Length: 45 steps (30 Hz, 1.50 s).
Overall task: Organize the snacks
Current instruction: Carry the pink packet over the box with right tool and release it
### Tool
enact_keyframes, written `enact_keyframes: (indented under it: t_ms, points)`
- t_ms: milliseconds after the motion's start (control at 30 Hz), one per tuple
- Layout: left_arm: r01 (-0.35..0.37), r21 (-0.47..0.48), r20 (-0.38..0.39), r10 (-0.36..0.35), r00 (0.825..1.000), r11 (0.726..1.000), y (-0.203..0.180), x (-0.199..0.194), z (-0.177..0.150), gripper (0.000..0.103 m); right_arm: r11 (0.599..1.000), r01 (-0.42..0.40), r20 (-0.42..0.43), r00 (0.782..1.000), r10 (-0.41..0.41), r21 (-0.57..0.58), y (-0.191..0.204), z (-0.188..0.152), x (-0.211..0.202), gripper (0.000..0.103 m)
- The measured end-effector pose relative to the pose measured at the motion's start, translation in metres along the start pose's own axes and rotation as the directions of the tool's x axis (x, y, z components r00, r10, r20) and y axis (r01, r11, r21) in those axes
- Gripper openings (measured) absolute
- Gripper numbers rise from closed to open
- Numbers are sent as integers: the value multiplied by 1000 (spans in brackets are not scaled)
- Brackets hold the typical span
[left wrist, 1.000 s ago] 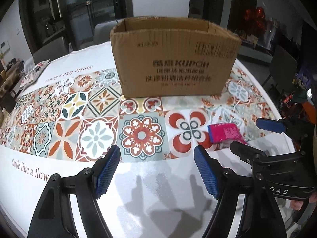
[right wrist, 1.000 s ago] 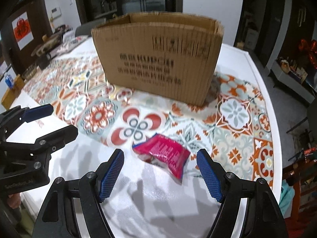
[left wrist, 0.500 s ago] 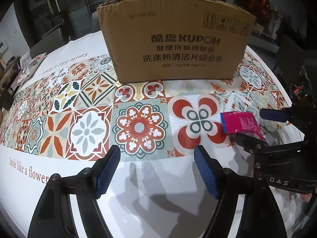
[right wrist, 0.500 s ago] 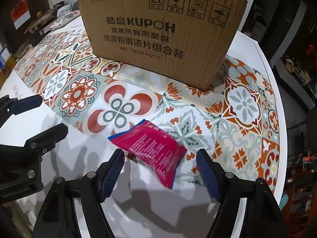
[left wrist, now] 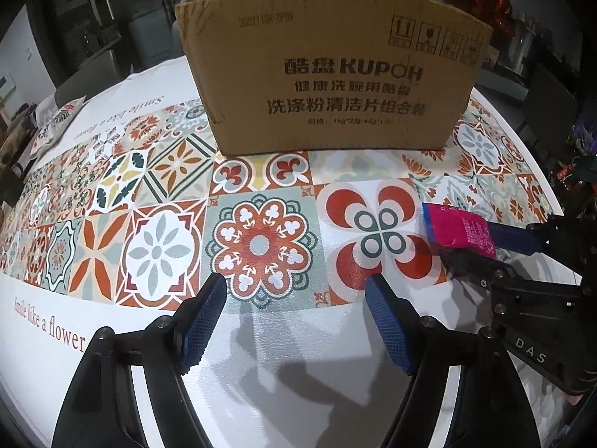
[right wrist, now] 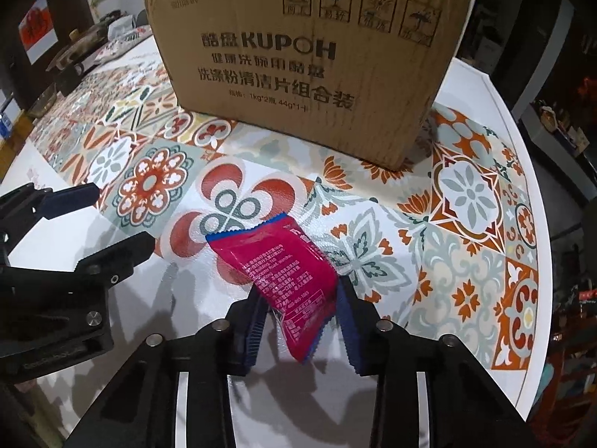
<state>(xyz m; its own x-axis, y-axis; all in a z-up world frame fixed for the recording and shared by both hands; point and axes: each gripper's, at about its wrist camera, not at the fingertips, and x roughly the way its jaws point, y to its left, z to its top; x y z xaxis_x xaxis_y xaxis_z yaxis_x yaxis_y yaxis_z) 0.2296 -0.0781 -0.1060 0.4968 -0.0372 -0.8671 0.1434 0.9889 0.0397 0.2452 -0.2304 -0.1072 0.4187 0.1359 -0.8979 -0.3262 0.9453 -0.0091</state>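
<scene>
Since the frame a second ago the right tongs [right wrist: 300, 313] have dropped toward the tabletop [right wrist: 496, 119] and drawn in around the magenta foil snack packet with a blue serrated edge [right wrist: 283, 272], which then lay loose between wide-spread fingers. Their jaws are closing now, the ribbed blue pads [right wrist: 253, 332] pressing both sides of the packet's near end. The packet is glossy, printed with small white text, its far end tipped up off the cloth. From the left wrist view it [left wrist: 460, 229] sits at the right, caught between the other tool's blue pads. The left tongs [left wrist: 296, 321] hang wide open over bare white cloth with nothing between them; they too sit lower than before, so the brown corrugated cardboard box printed "KUPOH" [left wrist: 335, 74] looms larger. That box stands upright beyond the packet, well apart from it. The tabletop wears a white cloth with a band of orange, red and grey-green patterned tiles [left wrist: 261, 246] and the words "Smile like a flower" along its border. Around it the room is dim, with dark furniture, clutter and a red ornament [left wrist: 492, 3] behind the box.
</scene>
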Motion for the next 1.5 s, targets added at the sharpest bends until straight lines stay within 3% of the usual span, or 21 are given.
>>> enact_keyframes:
  t_ms: [500, 1000, 1333, 1500]
  points:
    - [0, 10, 125, -1, 992, 1000, 9, -47, 11, 76, 997, -23, 133, 991, 13, 79, 7, 3, -47, 36]
    - [-18, 27, 272, 10, 962, 999, 22, -102, 48, 76, 989, -49, 307, 952, 5, 138, 9, 33, -109, 37]
    - [-44, 58, 291, 26, 957, 997, 37, -114, 94, 90, 987, -48, 364, 931, -11, 153, 4, 77, -129, 37]
    - [-41, 57, 296, 23, 955, 998, 45, -116, 118, 94, 989, -29, 359, 933, -26, 147, 2, 100, -131, 37]
